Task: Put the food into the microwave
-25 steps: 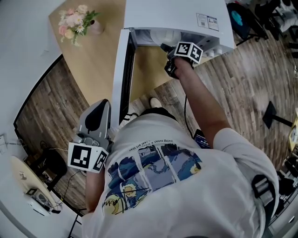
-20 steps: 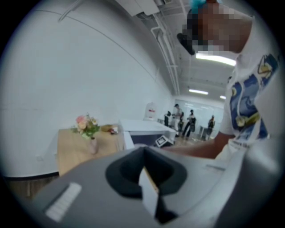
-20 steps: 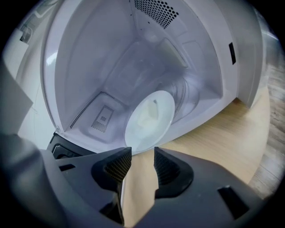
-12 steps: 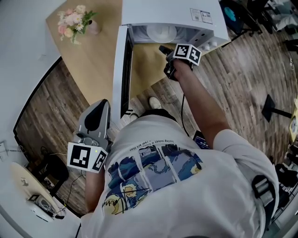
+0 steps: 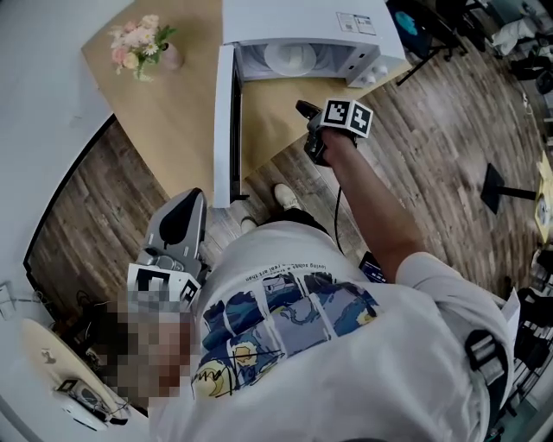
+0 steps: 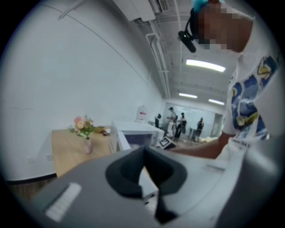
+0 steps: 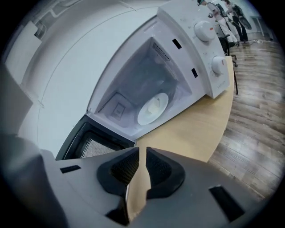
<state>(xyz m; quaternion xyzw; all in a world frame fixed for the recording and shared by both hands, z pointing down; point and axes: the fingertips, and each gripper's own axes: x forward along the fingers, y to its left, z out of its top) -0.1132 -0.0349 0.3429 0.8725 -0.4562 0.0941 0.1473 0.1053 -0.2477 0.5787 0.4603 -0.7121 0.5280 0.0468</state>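
Both claws empty, the right gripper [image 5: 304,110] [image 7: 141,153] backs out of the boxy white microwave [image 5: 294,22] at frame top, jaws closing on air, round white plate of food [image 5: 289,57] [image 7: 152,108] left inside; left gripper [image 5: 193,193] [image 6: 143,151] sits with jaws together.

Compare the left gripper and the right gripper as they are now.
Place: the right gripper is held out before the open microwave, above the table; the left gripper is low beside the person, over the floor.
Jaws: the right gripper's are closing, with a narrow gap between them; the left gripper's tips meet.
Shared: both hold nothing.
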